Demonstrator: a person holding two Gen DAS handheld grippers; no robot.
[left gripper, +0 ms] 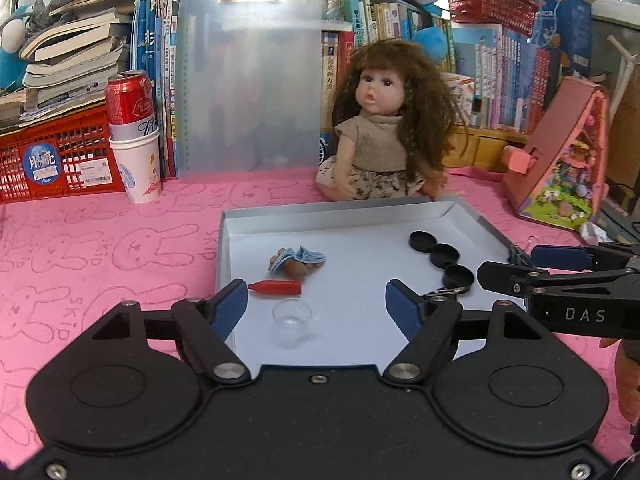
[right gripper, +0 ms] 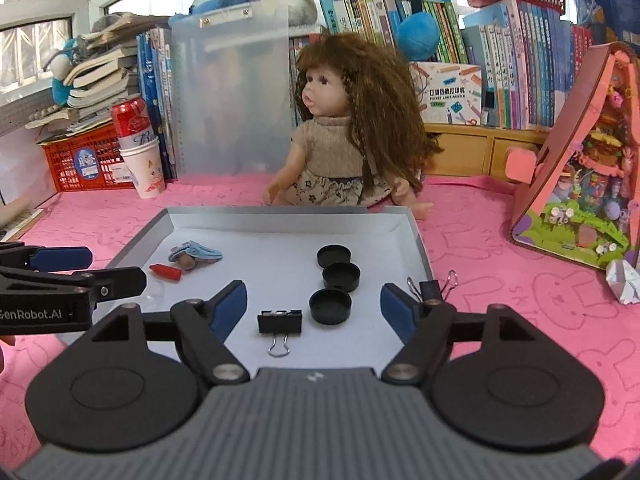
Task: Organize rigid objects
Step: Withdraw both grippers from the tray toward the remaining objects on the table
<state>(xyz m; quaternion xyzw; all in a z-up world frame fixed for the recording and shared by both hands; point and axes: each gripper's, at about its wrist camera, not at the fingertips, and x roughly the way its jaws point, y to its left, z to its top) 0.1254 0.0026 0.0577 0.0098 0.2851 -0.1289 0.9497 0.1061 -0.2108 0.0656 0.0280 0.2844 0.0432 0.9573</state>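
The left claw has its two blue-padded fingers wide apart and holds nothing. Between them, on the white floor of the tray, lies a small clear plastic cup, on its side or tilted; I cannot tell which. Just beyond the left finger lies a red pointed cap, flat, its tip to the left. A little farther is a small blue and brown toy piece.

The right claw is also spread open and empty. Between its fingers, near the front of the tray, lies a black binder clip with its wire handles toward the camera. Beside it, slightly to the right and farther away, three round black lids form a short row, touching or nearly touching each other. A second black binder clip sits at the right rim of the tray, just by the right finger.

Both claws are low at the near side of the tray, pointing forward over it, the left one to the left of the right one. The tray rests on a pink worktop with rabbit patterns. Behind the tray sits a doll with long brown hair.
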